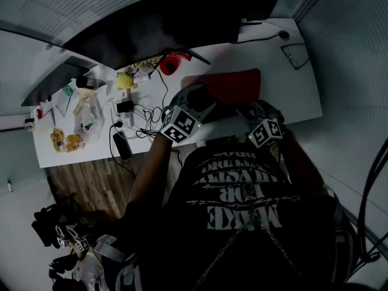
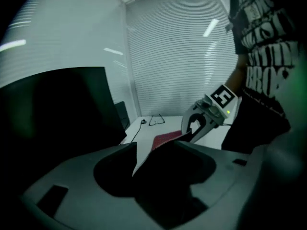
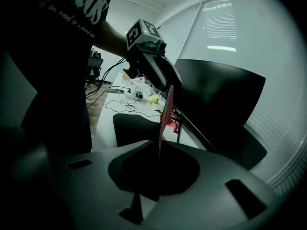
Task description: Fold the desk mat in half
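Dim head view. A person in a black printed T-shirt [image 1: 242, 193] stands at a white bench [image 1: 291, 93] and holds both grippers over its near edge.

The red desk mat [image 1: 233, 83] sits mid-bench in front of the dark monitor [image 1: 157, 23]. Its near side is raised toward the two grippers and its far part is over the bench.

The right gripper [image 3: 158, 171] has its fingers pressed together on the mat's edge. In the right gripper view the mat shows edge-on as a thin red strip, standing upright. It runs from those fingers up to the left gripper [image 3: 165, 83].

In the left gripper view that gripper's fingers are spread. A dark fold of the mat seems to lie between them, but the picture is too dark to tell whether it touches either finger. Past it, the red face of the mat reaches across to the right gripper.

A pair of glasses [image 1: 295, 56] lies at the bench's far right corner. A tangle of cables [image 1: 142, 117] and small clutter sit at the bench's left, well apart from the mat.
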